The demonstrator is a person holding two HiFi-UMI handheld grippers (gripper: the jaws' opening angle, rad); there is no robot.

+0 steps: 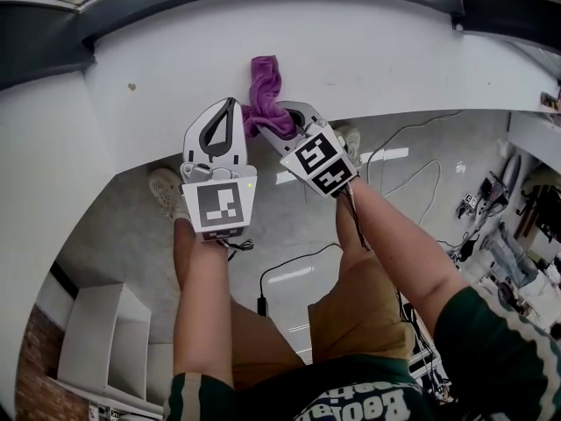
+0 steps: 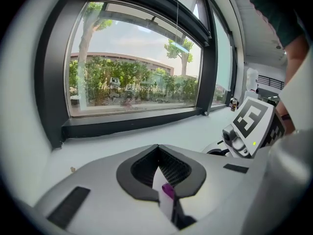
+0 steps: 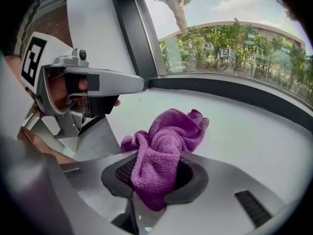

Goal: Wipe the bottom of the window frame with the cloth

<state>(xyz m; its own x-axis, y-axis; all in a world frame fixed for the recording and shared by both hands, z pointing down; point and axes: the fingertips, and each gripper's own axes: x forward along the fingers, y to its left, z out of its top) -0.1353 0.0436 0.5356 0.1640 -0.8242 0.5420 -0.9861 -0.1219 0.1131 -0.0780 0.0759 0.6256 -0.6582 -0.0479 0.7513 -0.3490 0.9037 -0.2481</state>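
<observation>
Right gripper (image 1: 273, 119): pinches the purple cloth (image 3: 164, 143), arm stretched over the white sill (image 1: 394, 55).
Left gripper (image 1: 230, 105): jaws pressed together, empty, just beside the right one.
Cloth: bunched up ahead of the right jaws.

- On my feed, the left hand-held gripper (image 1: 230, 110) and the right hand-held gripper (image 1: 282, 123) have pale grey shells with black jaw linings.
- Each carries a marker cube (image 1: 219, 207) with black-and-white squares.
- A thin black cable (image 1: 358, 226) leaves the right one.
- The person wears a dark green shirt (image 1: 500, 349) with white lettering, tan shorts (image 1: 351, 314) and pale shoes (image 1: 165, 191).
</observation>
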